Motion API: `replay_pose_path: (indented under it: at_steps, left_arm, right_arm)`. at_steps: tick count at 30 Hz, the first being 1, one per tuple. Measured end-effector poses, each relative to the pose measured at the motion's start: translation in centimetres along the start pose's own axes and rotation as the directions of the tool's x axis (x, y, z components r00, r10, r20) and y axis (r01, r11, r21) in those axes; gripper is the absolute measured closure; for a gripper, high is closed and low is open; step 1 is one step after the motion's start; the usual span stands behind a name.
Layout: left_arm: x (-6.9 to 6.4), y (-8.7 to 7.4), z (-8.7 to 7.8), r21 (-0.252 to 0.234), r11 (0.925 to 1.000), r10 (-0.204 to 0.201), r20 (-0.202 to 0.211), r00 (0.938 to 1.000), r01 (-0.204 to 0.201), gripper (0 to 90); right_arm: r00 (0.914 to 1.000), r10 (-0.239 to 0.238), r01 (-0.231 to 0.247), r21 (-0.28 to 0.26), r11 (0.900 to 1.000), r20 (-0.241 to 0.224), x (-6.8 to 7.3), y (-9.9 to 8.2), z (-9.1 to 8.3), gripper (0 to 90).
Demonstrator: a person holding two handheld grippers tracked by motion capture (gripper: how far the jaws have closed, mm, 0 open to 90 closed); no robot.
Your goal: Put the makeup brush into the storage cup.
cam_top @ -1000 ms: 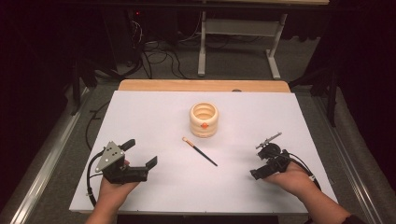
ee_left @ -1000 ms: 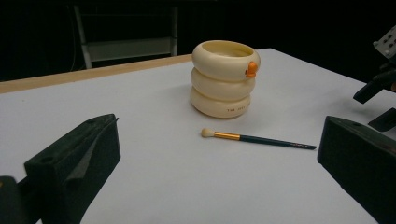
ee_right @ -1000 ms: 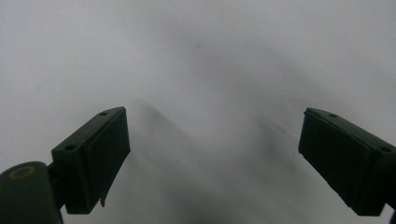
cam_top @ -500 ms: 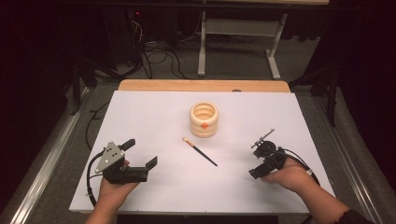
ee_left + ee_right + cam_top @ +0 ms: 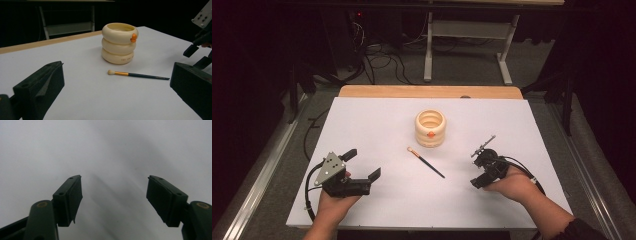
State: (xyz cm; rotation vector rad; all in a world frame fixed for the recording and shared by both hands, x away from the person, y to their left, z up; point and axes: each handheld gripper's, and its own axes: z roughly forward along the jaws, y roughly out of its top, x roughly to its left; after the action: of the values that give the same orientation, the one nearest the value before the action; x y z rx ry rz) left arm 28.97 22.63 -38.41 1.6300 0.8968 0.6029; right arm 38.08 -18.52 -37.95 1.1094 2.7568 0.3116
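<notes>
In the high view, a cream ringed holder (image 5: 430, 128) is seen standing upright on the white table (image 5: 377, 125), and it is taken as the landmark. A thin makeup brush (image 5: 426, 162) is laid flat just in front of the cream ringed holder, on the person's side, with its pale tip nearest the holder and its dark handle slanted away to the right; the two are seen to be apart. The left gripper (image 5: 361, 164) is held well to the left of the holder and nearer the person, its jaws spread with nothing between them. The right gripper (image 5: 477, 167) is held to the right of the holder, just beyond the handle end of the brush, without touching it; its jaws have just been closing, yet a gap is kept and nothing is caught in it. In the left gripper view, the holder (image 5: 119, 43) is shown as three stacked rings with a small orange knob at the top ring, the brush (image 5: 138, 75) is laid before it, and the two black jaws are parted wide at either edge. In the right gripper view, only bare table (image 5: 112, 150) is seen between the parted jaws
</notes>
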Motion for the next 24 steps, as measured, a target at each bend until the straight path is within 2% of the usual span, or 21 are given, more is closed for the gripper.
replay_pose_path:
  at_steps: [14,15,18,20,21,24]
  left_arm:
    - [0.1,0.0,0.0,0.001,1.0000,0.001,0.003,1.0000,-0.001,0.0]
    - [0.1,0.0,0.1,0.002,1.0000,0.001,0.002,1.0000,-0.001,0.0]
    - [0.1,0.0,0.0,0.001,1.0000,0.000,0.002,1.0000,0.000,0.0]
    - [0.1,0.0,0.0,0.000,1.0000,-0.001,0.002,1.0000,0.001,0.0]
    - [0.1,0.0,0.0,0.001,1.0000,-0.002,0.002,1.0000,0.002,0.0]
    - [0.2,0.0,0.1,0.001,1.0000,-0.002,0.003,1.0000,0.002,0.0]
  right_arm:
    - [0.9981,-0.031,0.029,-0.029,0.9991,-0.054,1.5,2.7,0.6,40.5]
    - [0.9970,-0.049,0.047,-0.034,0.9983,-0.060,1.8,3.1,0.8,42.9]
    - [0.9956,-0.061,0.060,-0.026,0.9979,-0.071,2.4,3.7,1.1,43.9]
    - [0.9959,-0.054,0.052,-0.021,0.9984,-0.073,2.6,4.0,1.2,44.4]
    - [0.9942,-0.077,0.075,-0.031,0.9967,-0.075,2.8,4.4,1.3,44.5]
    - [0.9927,-0.094,0.091,-0.040,0.9950,-0.075,3.3,5.1,1.5,45.0]
